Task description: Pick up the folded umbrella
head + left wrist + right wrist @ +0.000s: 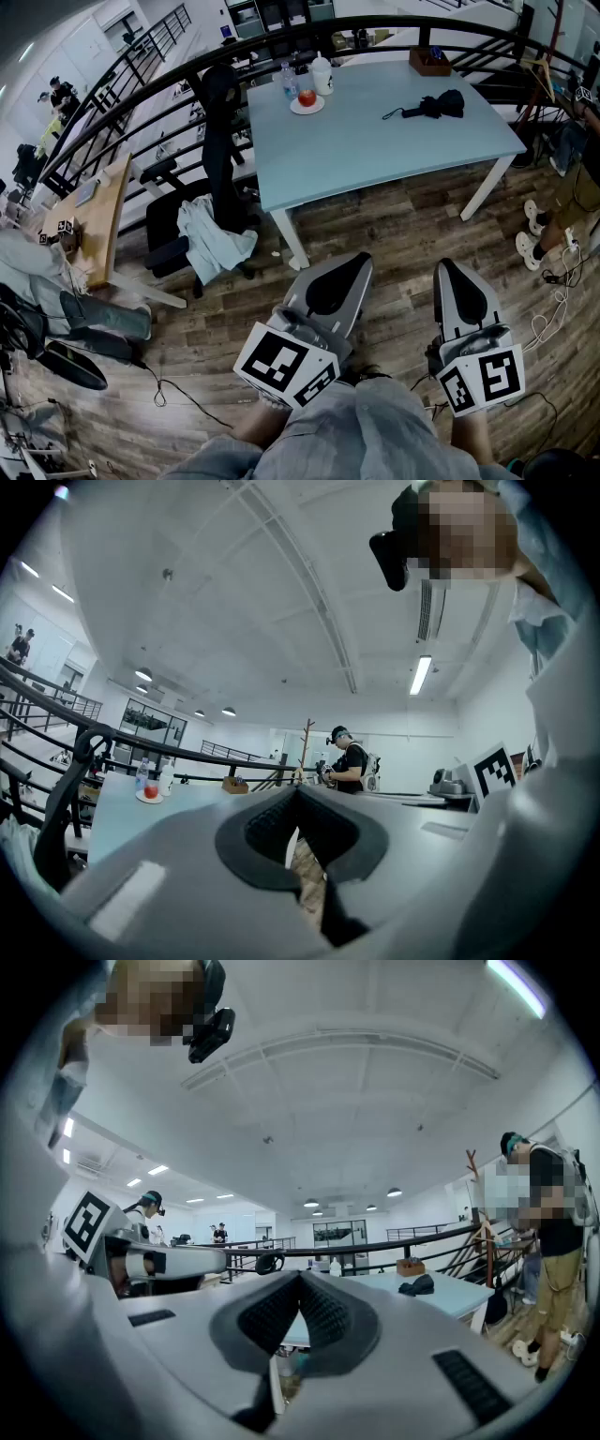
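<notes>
Folded umbrella point(427, 106), black, lies flat on the far-right part of the light-blue table point(375, 155), thin end pointing left, well apart from both grippers. Left gripper point(362, 260) & right gripper point(444, 265) sit low in the foreground over the wood floor point(403, 220), side by side. Both point level twd the table and touch nothing. Left gripper view: jaws together, tips meeting, nothing btwn them. Right gripper view: same, jaws closed tip to tip & empty. In that view the umbrella shows beyond the jaws, off to the right on the tabletop, w/ a small wooden box point(429, 61) behind it near the table's back edge. At the table's back-left corner there's a plate point(307, 107) w/ sth red on it, a white cup point(322, 75) just beside it on the right, and a clear bottle point(289, 80) on the left. A black office chair point(220, 159) stands at the table's left side, w/ a pale cloth point(214, 246) draped over its seat. A curved black railing point(141, 98) runs behind table & chair. A wooden desk point(103, 220) is further left, well apart from the table. A person point(548, 1232) stands on the floor past the table's right end.
</notes>
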Motion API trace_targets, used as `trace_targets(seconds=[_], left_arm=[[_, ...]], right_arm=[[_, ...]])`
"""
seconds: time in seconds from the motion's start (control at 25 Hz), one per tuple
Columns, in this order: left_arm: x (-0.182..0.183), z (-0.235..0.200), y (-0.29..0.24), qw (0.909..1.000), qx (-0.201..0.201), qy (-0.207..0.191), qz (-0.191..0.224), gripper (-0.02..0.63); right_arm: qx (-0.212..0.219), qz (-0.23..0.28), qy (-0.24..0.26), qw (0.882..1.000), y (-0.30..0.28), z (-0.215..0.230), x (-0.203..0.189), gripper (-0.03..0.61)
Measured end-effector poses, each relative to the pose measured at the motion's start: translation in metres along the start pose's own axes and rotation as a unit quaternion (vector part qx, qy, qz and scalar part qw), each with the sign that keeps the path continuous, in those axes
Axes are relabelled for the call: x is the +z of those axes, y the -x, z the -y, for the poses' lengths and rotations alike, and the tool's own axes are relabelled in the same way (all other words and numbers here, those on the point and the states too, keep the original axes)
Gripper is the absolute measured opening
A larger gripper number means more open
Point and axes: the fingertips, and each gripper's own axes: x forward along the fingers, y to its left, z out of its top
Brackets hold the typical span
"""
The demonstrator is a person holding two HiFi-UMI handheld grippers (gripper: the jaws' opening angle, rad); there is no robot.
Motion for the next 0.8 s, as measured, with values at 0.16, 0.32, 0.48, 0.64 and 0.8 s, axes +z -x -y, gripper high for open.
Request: trace_targets(seconds=[0.16, 0.32, 0.48, 0.64, 0.8], left_arm=[[0.0, 0.002, -0.004, 1.0, 0.001, 0.0, 0.001, 0.005], [0.0, 0.007, -0.009, 1.0, 0.004, 0.0, -0.001, 0.005], [-0.001, 0.013, -0.012, 1.0, 0.007, -0.002, 0.001, 0.005], [-0.001, 0.021, -0.018, 0.9999, 0.01, -0.001, 0.004, 0.005], [-0.001, 0.034, -0.026, 0.9999, 0.009, -0.002, 0.005, 0.005]], right_arm=[[0.002, -0.001, 0.0, 1.0, 0.0, 0.004, 0.0, 0.0], [0.005, -0.002, -0.002, 1.0, 0.002, 0.01, 0.001, -0.001], [0.009, 0.0, -0.002, 1.0, 0.006, 0.015, 0.0, -0.001], [0.014, 0.006, -0.008, 1.0, 0.013, 0.024, 0.003, -0.002], [0.006, 0.007, -0.011, 1.0, 0.024, 0.042, 0.005, -0.001]])
